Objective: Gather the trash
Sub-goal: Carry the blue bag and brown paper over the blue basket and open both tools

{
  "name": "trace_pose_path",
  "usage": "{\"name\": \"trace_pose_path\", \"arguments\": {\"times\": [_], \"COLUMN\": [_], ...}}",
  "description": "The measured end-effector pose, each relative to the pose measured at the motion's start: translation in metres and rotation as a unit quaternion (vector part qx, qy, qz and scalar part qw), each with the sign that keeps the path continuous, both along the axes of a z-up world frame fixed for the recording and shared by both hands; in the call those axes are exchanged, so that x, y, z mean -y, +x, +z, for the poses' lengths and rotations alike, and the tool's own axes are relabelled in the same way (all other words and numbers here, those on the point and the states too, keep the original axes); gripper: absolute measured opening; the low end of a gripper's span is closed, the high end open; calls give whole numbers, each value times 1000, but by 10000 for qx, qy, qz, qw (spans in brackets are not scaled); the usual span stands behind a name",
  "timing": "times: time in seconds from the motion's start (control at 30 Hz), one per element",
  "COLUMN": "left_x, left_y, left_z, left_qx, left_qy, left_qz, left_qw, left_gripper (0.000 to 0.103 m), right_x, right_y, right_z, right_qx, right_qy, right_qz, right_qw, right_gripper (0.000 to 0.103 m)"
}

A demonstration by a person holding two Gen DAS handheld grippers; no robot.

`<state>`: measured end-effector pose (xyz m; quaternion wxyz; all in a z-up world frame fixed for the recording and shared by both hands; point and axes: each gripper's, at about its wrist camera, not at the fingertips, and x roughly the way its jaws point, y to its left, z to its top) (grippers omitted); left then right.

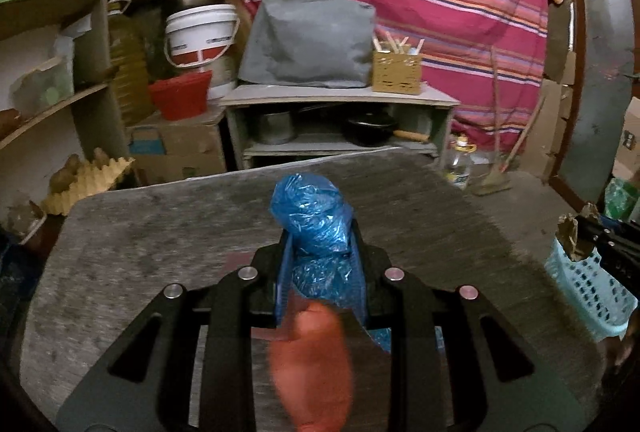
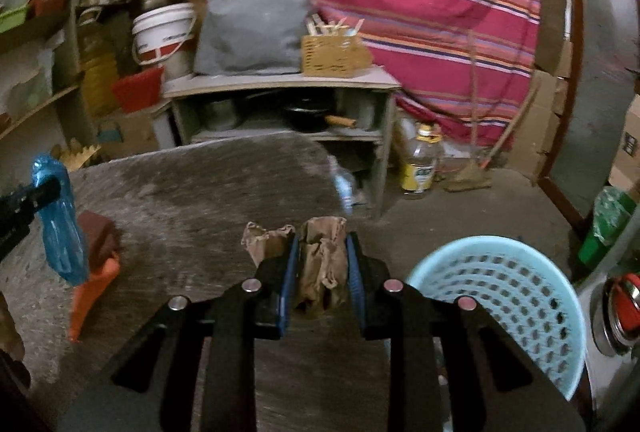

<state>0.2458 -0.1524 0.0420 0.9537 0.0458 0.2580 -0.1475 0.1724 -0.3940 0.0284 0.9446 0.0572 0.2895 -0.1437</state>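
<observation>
**Inspector A:** Counting trash items. One blue plastic bag point(image 1: 312, 220), crumpled and glossy, is sitting pinched between the pads of the left hand-held gripper point(image 1: 320, 252); its bulk is bulging out past the fingertips toward twelve o'clock, and a tail is hanging below. It is being carried above the tabletop point(image 1: 160, 232), not touching it.

**Inspector B:** Confirming from the right wrist view: the same bag point(image 2: 60, 220) is dangling at nine o'clock. One piece of brown paper point(image 2: 322, 260), creased and torn at the edges, is being clamped by the right hand-held gripper point(image 2: 322, 264), both pads pressing its sides. A second flap of it is sticking out at about eleven o'clock of the fingers; whether that is a separate scrap, I cannot tell.

**Inspector A:** One orange wrapper point(image 2: 94, 292) is lying on the tabletop at eight o'clock in your view, with a dark brown block point(image 2: 98, 236) touching its upper end. In my view the orange shape point(image 1: 312, 364) is showing blurred at six o'clock, beneath the bag.

**Inspector B:** Receptacles: one pale blue perforated basket point(image 2: 500, 312), standing at four o'clock off the tabletop's edge, near the paper. What is lying inside it is not showing.

**Inspector A:** I am seeing its wall point(image 1: 588, 284) at three o'clock, with the paper point(image 1: 572, 236) hovering over its rim.
</observation>
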Motion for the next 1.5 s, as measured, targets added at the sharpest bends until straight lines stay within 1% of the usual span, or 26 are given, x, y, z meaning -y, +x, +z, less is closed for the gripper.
{"name": "trace_pose_path", "arguments": {"times": [0.2, 0.43, 0.53, 0.67, 0.8, 0.97, 1.03, 1.13, 1.23, 1.3, 1.37, 1.43, 1.5], "left_x": [49, 116, 151, 195, 233, 268, 277, 281, 278, 274, 268, 259, 248], "left_y": [-21, -46, -57, -75, -87, -93, -92, -89, -88, -88, -88, -86, -82], "left_z": [-1, -7, -9, -11, -15, -24, -28, -31, -31, -29, -25, -21, -17], "left_qx": [30, -23, -93, -1, -41, -149, -274, -283, -259, -161, -62, -63, -83], "left_qy": [-49, -51, -76, 17, -4, 67, 58, 142, 154, 172, 198, 161, 99], "left_qz": [-357, -948, -1271, -1608, -1858, -2066, -2169, -2195, -2119, -2022, -1929, -1871, -1788], "left_qw": [9993, 9955, 9918, 9870, 9826, 9783, 9758, 9751, 9768, 9791, 9810, 9822, 9838], "left_gripper": [24, 24, 24, 24, 24, 25, 28, 34, 51, 70, 75, 76, 87], "right_x": [40, 92, 113, 137, 151, 166, 171, 175, 177, 176, 175, 174, 171], "right_y": [-30, -69, -84, -95, -105, -114, -116, -117, -118, -117, -115, -114, -111], "right_z": [4, 4, 2, -7, -11, -13, -14, -16, -17, -18, -19, -19, -20], "right_qx": [23, 24, 50, -14, -23, 13, -5, -24, -52, -77, -113, -129, -145], "right_qy": [-122, -68, 45, 216, 255, 355, 382, 407, 398, 363, 351, 370, 367], "right_qz": [-371, -846, -1015, -1190, -1273, -1358, -1386, -1414, -1430, -1426, -1419, -1404, -1380], "right_qw": [9992, 9964, 9948, 9927, 9915, 9901, 9896, 9891, 9889, 9891, 9892, 9893, 9896], "right_gripper": [25, 25, 25, 25, 24, 24, 24, 24, 24, 24, 24, 24, 24]}}
